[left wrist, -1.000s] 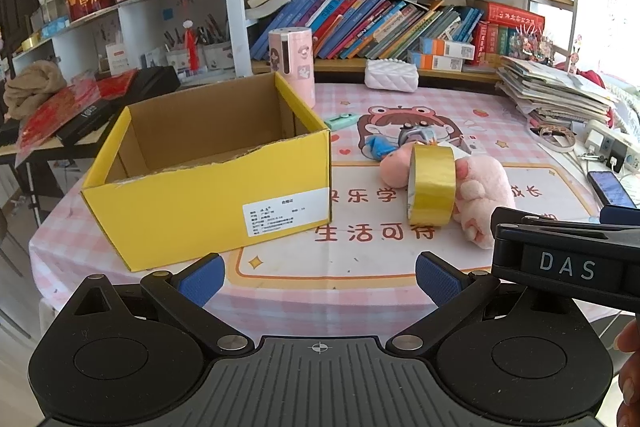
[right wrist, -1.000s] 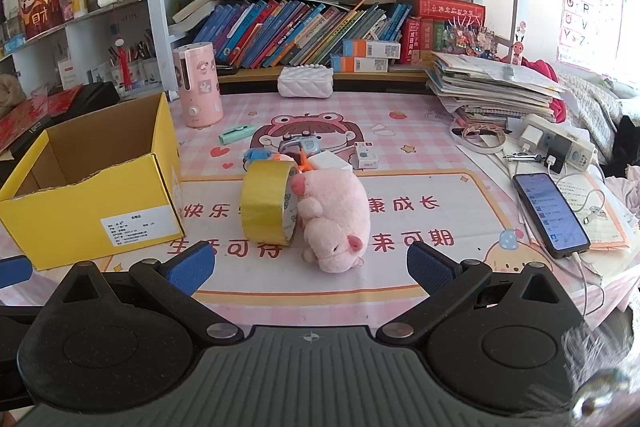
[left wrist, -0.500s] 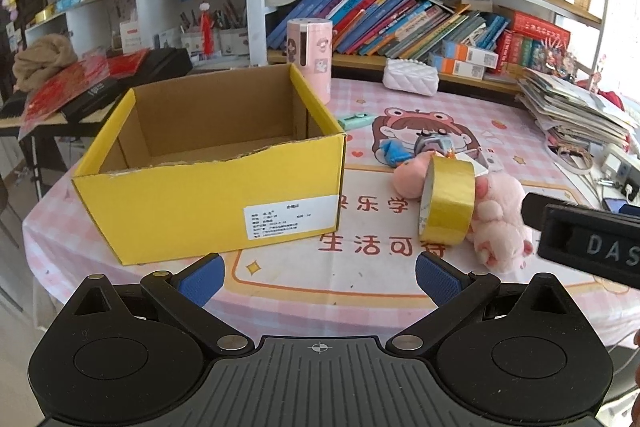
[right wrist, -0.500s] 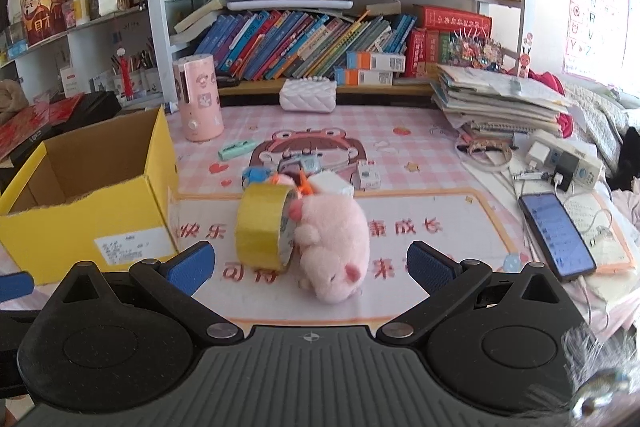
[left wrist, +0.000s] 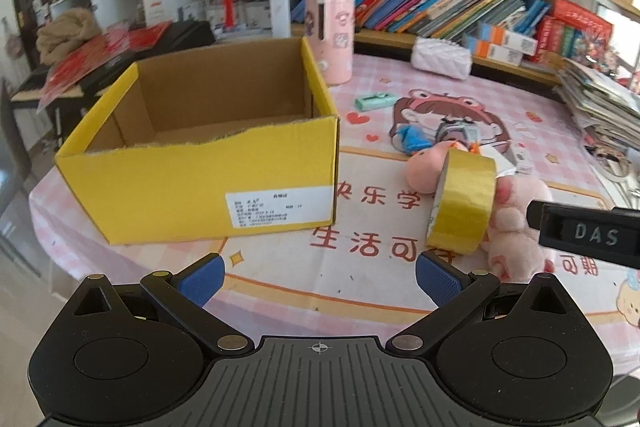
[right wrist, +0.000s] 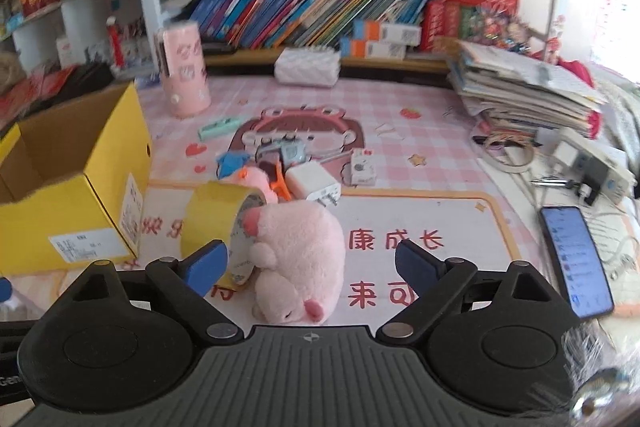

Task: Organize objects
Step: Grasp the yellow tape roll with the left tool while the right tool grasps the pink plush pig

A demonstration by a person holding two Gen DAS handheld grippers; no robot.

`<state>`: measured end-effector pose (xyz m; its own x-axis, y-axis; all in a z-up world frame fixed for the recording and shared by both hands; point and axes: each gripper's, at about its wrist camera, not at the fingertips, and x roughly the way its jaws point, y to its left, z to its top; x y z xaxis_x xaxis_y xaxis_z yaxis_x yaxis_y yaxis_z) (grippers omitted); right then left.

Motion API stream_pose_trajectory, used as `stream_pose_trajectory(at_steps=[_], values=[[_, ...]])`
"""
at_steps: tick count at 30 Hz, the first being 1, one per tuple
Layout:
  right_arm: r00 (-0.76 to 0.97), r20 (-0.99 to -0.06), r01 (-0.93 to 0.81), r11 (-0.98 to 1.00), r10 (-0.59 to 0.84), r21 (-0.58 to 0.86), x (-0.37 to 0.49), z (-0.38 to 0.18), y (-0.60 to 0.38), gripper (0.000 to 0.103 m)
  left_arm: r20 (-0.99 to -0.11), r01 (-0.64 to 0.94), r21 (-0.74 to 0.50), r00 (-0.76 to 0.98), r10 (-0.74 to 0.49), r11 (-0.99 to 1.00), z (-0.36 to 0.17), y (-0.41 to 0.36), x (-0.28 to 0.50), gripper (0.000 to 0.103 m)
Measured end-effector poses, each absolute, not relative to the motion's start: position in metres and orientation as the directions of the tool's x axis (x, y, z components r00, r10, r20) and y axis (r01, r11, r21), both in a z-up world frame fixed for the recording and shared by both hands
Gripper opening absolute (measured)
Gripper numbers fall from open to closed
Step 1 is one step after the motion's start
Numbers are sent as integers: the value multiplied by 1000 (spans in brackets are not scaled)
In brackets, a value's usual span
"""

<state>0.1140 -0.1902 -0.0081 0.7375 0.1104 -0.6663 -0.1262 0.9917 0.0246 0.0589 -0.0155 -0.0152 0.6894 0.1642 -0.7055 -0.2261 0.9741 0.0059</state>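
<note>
An open, empty yellow cardboard box point(left wrist: 208, 179) stands on the pink table mat, left in both views point(right wrist: 68, 203). A roll of yellow tape point(left wrist: 462, 203) stands on edge against a pink plush pig point(left wrist: 516, 223). My left gripper point(left wrist: 318, 277) is open and empty, just in front of the box and tape. My right gripper point(right wrist: 310, 263) is open and empty, with the pig point(right wrist: 298, 255) and the tape point(right wrist: 218, 223) lying between and just ahead of its fingers. Small items lie behind the pig: a white charger point(right wrist: 314, 185), a blue piece point(right wrist: 232, 163), a green eraser point(right wrist: 218, 126).
A pink cylinder holder point(right wrist: 183, 67) and a white pouch point(right wrist: 307, 67) stand at the back by the bookshelf. A stack of papers point(right wrist: 528, 87), a power strip point(right wrist: 592, 163) and a phone point(right wrist: 576, 259) lie on the right. The right gripper's body point(left wrist: 588, 233) shows at the left view's right edge.
Both grippers have moved forward toward the table. The box, tape and pig now appear closer. The pig now lies between the right gripper's fingers. Nothing was taken hold of.
</note>
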Motion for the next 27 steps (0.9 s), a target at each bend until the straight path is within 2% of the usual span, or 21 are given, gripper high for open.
stream_pose_trajectory(at_steps=[6, 12, 14, 17, 21, 27], values=[[662, -728, -218, 975, 178, 40, 148, -31, -190, 90, -721, -306, 22, 654, 227, 952, -20, -22, 61, 103], [608, -756, -296, 953, 243, 69, 174, -50, -195, 83, -726, -307, 1, 655, 212, 952, -21, -35, 65, 103], [584, -759, -317, 942, 287, 112, 180, -54, -202, 69, -718, -276, 0, 669, 192, 961, -18, -45, 69, 103], [573, -745, -329, 928, 341, 172, 183, -50, -218, 61, -704, -218, 13, 691, 164, 976, -14, -64, 80, 102], [632, -693, -315, 932, 345, 177, 180, -35, -241, 60, -691, -154, 5, 713, 115, 988, -14, -85, 99, 101], [684, -646, -287, 939, 339, 189, 182, -17, -277, 60, -708, -154, 1, 698, 109, 988, -23, -96, 134, 90]])
